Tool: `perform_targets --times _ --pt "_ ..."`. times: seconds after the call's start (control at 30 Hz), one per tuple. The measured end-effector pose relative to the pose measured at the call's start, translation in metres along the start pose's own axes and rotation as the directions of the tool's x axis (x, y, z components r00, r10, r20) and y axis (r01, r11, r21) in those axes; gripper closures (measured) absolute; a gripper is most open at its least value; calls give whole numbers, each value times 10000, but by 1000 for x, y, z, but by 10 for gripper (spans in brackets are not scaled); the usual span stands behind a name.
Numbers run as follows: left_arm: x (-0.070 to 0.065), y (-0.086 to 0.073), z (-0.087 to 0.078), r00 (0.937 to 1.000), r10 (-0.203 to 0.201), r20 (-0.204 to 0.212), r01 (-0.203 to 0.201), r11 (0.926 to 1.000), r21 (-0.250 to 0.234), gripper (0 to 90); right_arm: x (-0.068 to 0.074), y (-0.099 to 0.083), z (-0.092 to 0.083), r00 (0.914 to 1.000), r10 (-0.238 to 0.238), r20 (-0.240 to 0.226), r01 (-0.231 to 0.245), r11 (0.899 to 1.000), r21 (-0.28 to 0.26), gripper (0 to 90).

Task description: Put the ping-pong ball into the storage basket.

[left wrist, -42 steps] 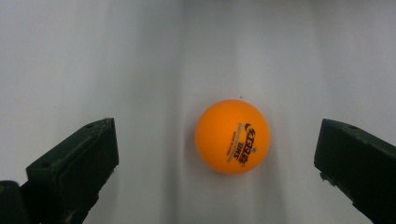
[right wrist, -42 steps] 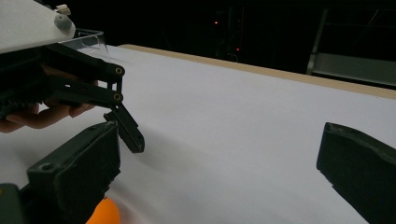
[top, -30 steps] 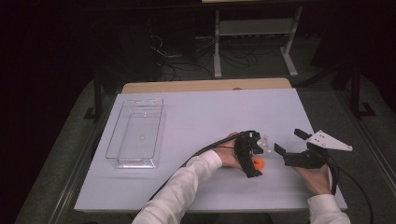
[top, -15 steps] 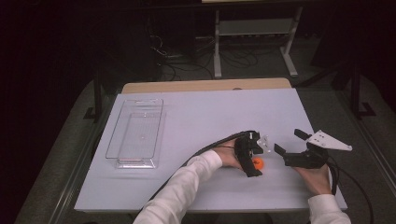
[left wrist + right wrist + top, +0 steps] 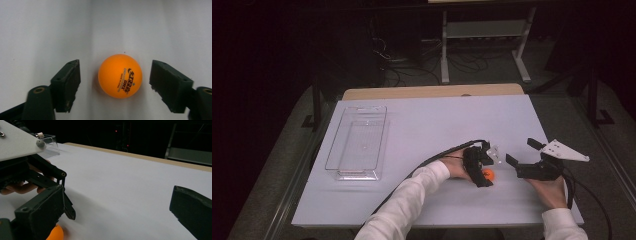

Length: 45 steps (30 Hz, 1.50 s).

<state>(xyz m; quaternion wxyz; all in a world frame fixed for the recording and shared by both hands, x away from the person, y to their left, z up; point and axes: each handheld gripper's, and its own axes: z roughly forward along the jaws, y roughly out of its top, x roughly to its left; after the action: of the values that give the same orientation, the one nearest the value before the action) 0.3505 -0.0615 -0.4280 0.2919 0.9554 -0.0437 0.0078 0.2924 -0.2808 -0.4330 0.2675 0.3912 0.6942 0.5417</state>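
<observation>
- Ball point(image 5: 120, 75) lies on the worktop point(image 5: 432, 125) squarely between the left tool's point(image 5: 115, 85) wide-open jaws, touching neither; round, so no axis matters.
- Right tool point(image 5: 526, 156), just beside, gapes empty.
- Clear tray point(image 5: 358, 145) sits well apart, far left.

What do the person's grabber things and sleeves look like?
Both sleeves are white. The left gripper is black, with chunky black pads and a black cable trailing from it. The right gripper is black too, with a pale three-cornered plate on top and its own black cable.
</observation>
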Motion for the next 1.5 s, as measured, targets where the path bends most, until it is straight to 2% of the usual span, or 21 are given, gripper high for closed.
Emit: perform_targets --times 0.1,0.33,0.53,0.8,0.93,1.5 --pt "0 0 0 10000 4 31 -4 10000 9 326 0 0 0 10000 36 14 -36 10000 2 0" --pt "-1 0 3 9999 33 126 -32 10000 -7 379 0 0 0 10000 24 16 -24 10000 3 0" --pt "-1 0 5 9999 9 163 -12 9998 182 415 0 0 0 10000 35 12 -35 10000 8 0" --pt "-1 -1 5 9998 -16 210 11 9997 236 504 0 0 0 10000 38 -1 -38 10000 30 0" --pt "-1 0 4 9996 118 242 -123 9997 196 508 0 0 0 10000 32 -5 -32 10000 28 0" --pt "-2 1 -14 9999 76 113 -77 10000 47 509 0 0 0 10000 46 11 -46 10000 50 0"
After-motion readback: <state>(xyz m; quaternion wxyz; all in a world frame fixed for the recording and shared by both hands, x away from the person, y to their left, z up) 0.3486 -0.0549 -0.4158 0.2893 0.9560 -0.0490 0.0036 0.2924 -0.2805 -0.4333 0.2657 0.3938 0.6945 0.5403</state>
